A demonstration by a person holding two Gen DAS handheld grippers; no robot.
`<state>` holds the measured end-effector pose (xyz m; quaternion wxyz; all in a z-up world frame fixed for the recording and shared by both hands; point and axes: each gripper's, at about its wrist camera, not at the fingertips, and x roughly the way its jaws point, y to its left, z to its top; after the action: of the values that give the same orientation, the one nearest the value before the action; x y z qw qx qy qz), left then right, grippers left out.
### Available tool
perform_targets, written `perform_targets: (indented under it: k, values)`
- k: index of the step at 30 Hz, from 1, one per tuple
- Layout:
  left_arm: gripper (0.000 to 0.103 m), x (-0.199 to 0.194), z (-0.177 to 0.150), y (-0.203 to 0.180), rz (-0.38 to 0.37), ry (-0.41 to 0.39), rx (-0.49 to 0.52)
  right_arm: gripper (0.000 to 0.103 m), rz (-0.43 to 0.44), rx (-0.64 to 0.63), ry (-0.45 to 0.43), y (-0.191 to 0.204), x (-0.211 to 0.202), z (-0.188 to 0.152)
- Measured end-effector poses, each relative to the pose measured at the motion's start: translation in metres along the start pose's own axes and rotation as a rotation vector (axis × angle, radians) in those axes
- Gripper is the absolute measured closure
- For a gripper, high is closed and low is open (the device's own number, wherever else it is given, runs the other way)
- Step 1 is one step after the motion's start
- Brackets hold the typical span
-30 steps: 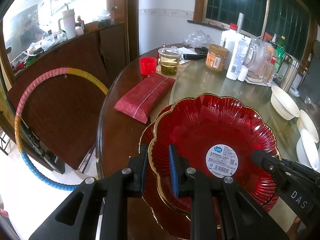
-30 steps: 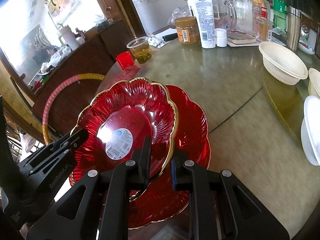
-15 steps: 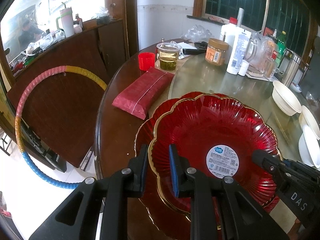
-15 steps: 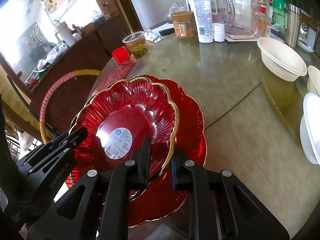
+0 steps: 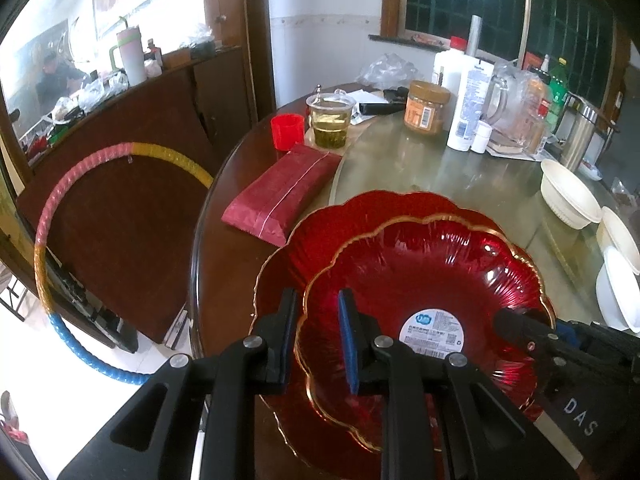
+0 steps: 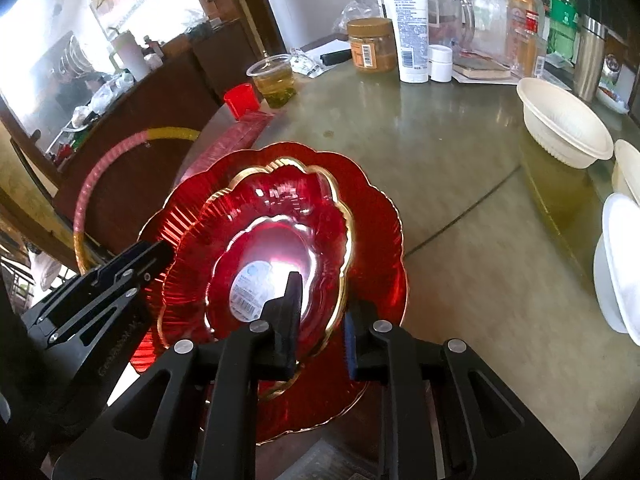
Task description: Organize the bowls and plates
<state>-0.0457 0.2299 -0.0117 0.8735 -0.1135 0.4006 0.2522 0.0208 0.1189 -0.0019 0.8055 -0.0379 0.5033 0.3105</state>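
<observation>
A red scalloped dish (image 5: 420, 276) with a gold rim and a white label hangs between both grippers, just above a wider red plate (image 5: 292, 256) on the round table. My left gripper (image 5: 318, 332) is shut on its near left rim, one finger outside and one inside. In the right wrist view the same dish (image 6: 280, 216) sits centred over the wide plate (image 6: 376, 232), and my right gripper (image 6: 322, 328) is shut on its near right rim. Each gripper also shows in the other's view: the right gripper (image 5: 540, 332) and the left gripper (image 6: 132, 264).
White bowls stand on the glass turntable (image 5: 440, 172) at the right: a single bowl (image 6: 560, 124) and a stack (image 6: 620, 264). A red tissue pack (image 5: 284, 196), a red cup (image 5: 287, 131), a cup of tea (image 5: 330, 124), jars and bottles crowd the far side.
The held dish now sits more centred over the wide plate, whose far rim shows more. Both grips are unchanged.
</observation>
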Motion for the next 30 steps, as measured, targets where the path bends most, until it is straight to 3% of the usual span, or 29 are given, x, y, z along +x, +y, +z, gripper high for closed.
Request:
perform_targets:
  k: [8,10,11,12,15,18,22,26,30]
  values:
    - [0.079,0.003,0.000,0.007,-0.039,0.023,-0.051,0.084,-0.029,0.015,0.020,-0.005,0.000,0.000]
    - [0.066,0.003,0.001,0.009,-0.053,0.028,-0.072,0.083,-0.047,0.010,0.004,-0.004,-0.004,0.000]
    - [0.051,0.002,0.001,0.010,-0.058,0.026,-0.082,0.081,-0.060,0.004,-0.009,-0.003,-0.007,0.001]
    - [0.038,0.000,0.001,0.011,-0.084,0.017,-0.092,0.070,-0.075,-0.002,-0.021,-0.002,-0.010,0.001]
    - [0.023,-0.006,0.002,0.009,-0.119,-0.003,-0.108,0.054,-0.076,-0.033,-0.056,0.002,-0.020,0.001]
    - [0.023,-0.015,0.004,0.007,-0.099,-0.046,-0.109,0.044,-0.112,-0.049,-0.084,0.003,-0.028,0.002]
    - [0.023,-0.023,0.008,0.009,-0.143,-0.080,-0.139,0.038,0.012,0.033,-0.120,-0.015,-0.043,0.001]
    - [0.022,-0.029,0.012,0.001,-0.196,-0.102,-0.159,0.022,0.154,0.134,-0.157,-0.037,-0.059,-0.006]
    - [0.022,-0.036,0.015,-0.022,-0.254,-0.112,-0.126,0.022,0.202,0.223,-0.188,-0.066,-0.080,-0.019]
